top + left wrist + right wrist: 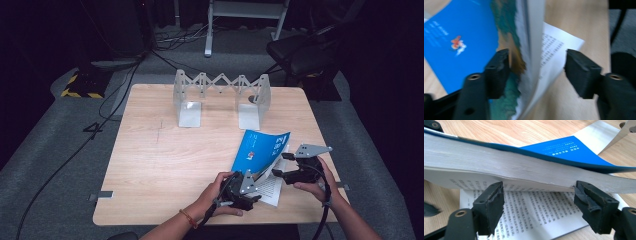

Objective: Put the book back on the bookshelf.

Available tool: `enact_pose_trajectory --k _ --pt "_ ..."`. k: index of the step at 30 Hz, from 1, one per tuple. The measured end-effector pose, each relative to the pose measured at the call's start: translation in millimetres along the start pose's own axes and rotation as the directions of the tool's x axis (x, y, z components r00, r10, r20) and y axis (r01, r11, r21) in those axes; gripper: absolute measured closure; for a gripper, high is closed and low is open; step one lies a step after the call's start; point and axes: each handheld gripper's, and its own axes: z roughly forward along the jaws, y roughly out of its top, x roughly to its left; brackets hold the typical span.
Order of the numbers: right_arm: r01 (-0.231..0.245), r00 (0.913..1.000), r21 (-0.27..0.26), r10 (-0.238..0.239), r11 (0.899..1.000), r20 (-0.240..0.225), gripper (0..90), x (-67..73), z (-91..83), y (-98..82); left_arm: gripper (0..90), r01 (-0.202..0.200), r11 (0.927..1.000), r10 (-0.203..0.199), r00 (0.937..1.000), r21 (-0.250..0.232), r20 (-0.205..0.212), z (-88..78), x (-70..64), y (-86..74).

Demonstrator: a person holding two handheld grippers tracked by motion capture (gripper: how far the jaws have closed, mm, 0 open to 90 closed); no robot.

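Your book point(260, 150) lies in the lower right of the high view, on the wooden tabletop point(165, 160), with its blue cover and most of its pages lifted up and a printed page lying flat beneath. Your left gripper point(256, 187) sits at the book's near edge, just below the raised cover. In the left gripper view its jaws stand apart with the fanned page edges point(530, 50) running up between them; the left jaw sits against the cover side, while the right jaw is clear of the paper, so the gripper is released rather than clamped. That view is blurred, so contact on the left jaw may be only apparent. Your right gripper point(282, 165) is at the book's right side, just beside the lifted block of pages. In the right gripper view its jaws are spread wide below the thick curved page block point(524, 170), with the open printed page point(534, 215) flat between them; nothing is pinched, so it too is released. Toward the top centre of the high view, a grey folding bookstand point(220, 97) stands on the tabletop, well apart from the book.
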Motion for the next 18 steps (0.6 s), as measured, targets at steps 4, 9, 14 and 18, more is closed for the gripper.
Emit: enact_pose_trajectory --k 4,9,14,18 --pt "0.000 1.0000 -0.011 0.000 1.000 0.005 23.5 0.3 0.9 -1.3 65.9 -0.021 0.9996 0.020 0.9990 -0.016 -0.039 -3.5 4.1 -1.2" --pt "-0.032 0.9995 -0.062 0.032 0.998 -0.008 21.1 -4.1 0.2 -3.3 74.2 -0.025 0.9979 0.023 0.9991 -0.060 -0.035 -17.4 13.2 -2.7" --pt "-0.021 0.9996 -0.082 0.019 0.996 -0.020 22.2 -5.5 -2.5 -7.0 76.9 -0.036 0.9984 0.035 0.9991 -0.043 -0.022 -24.3 21.7 -8.7" --pt "-0.024 0.9984 -0.107 0.018 0.994 -0.054 29.7 -6.6 -8.4 -12.7 77.9 -0.029 0.9992 0.029 0.9995 -0.026 -0.015 -35.7 33.1 -19.7"
